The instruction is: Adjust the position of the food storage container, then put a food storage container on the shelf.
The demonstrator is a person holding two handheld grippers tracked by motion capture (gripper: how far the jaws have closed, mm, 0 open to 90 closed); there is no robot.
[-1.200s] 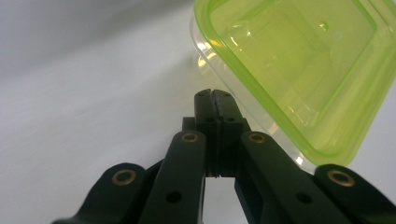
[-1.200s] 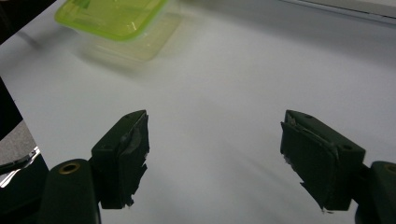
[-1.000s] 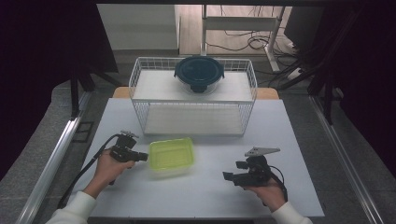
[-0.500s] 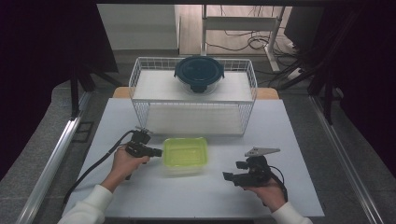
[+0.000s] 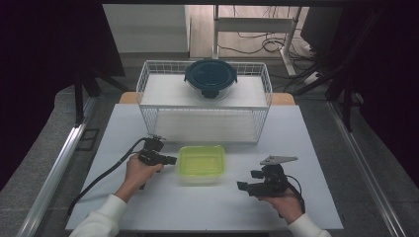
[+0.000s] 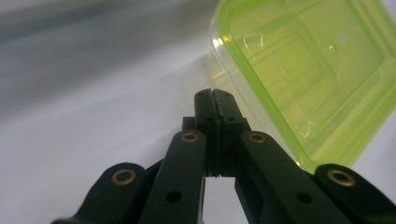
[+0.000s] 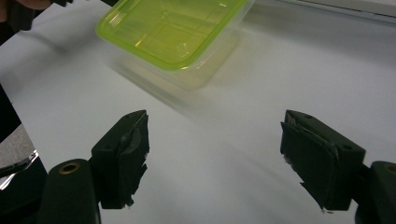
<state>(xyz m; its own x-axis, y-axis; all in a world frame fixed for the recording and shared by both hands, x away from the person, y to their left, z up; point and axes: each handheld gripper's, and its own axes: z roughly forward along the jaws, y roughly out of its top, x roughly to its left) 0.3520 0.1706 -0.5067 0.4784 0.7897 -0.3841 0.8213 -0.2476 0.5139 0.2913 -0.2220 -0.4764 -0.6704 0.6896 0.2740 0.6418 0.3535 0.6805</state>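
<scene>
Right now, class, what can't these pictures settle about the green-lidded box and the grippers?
- Whether the shut left gripper touches the box: too small in the high view, contact unclear in its own view.
- Box contents: blurred in the right gripper view.
- Round container contents: dark lid covers them.

A lidded container sits on the table near its middle, closer to the front edge. A wire basket stands behind it at the back edge. A round lidded bowl rests in the basket, toward its rear wall.
</scene>
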